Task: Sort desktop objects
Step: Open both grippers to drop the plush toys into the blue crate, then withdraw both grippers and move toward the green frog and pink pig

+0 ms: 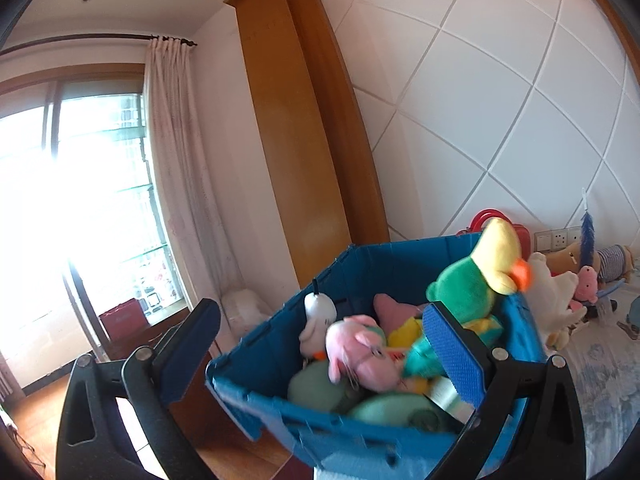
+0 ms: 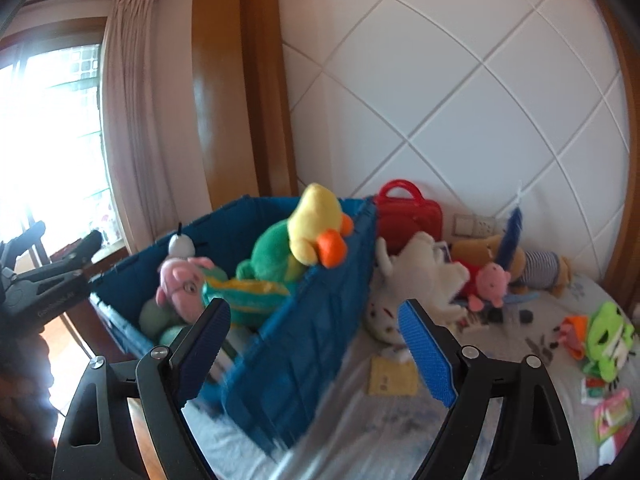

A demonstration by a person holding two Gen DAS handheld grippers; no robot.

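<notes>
Through the left wrist camera we see our left gripper (image 1: 320,344) with its fingers spread wide and nothing between them, hovering at the blue crate (image 1: 360,264), whose near corner sits between the fingers. Inside lie a pink plush (image 1: 360,348), a white plush (image 1: 318,320) and greenish cushions (image 1: 384,408), while a yellow-headed duck plush (image 1: 480,272) leans over the far rim. The right wrist camera shows what the left one barely catches: the bed (image 2: 480,420) with its pale floral sheet beside the crate, carrying a white plush (image 2: 416,276), a small pink pig (image 2: 492,280), a red handbag (image 2: 408,216) against the wall, a green frog toy (image 2: 608,336) and a yellow card (image 2: 392,376) lying flat. Our right gripper (image 2: 316,344) is likewise wide open and empty, straddling the crate's (image 2: 304,344) right wall. At that view's left edge the left gripper (image 2: 52,276) shows dark against the window. Motion blur smears the crate edges and the toys, so we cannot make out the items at the bed's right edge. The room has a white panelled wall (image 2: 460,100), wooden trim, a pale curtain (image 1: 176,160) and a bright, overexposed window (image 1: 60,200).
</notes>
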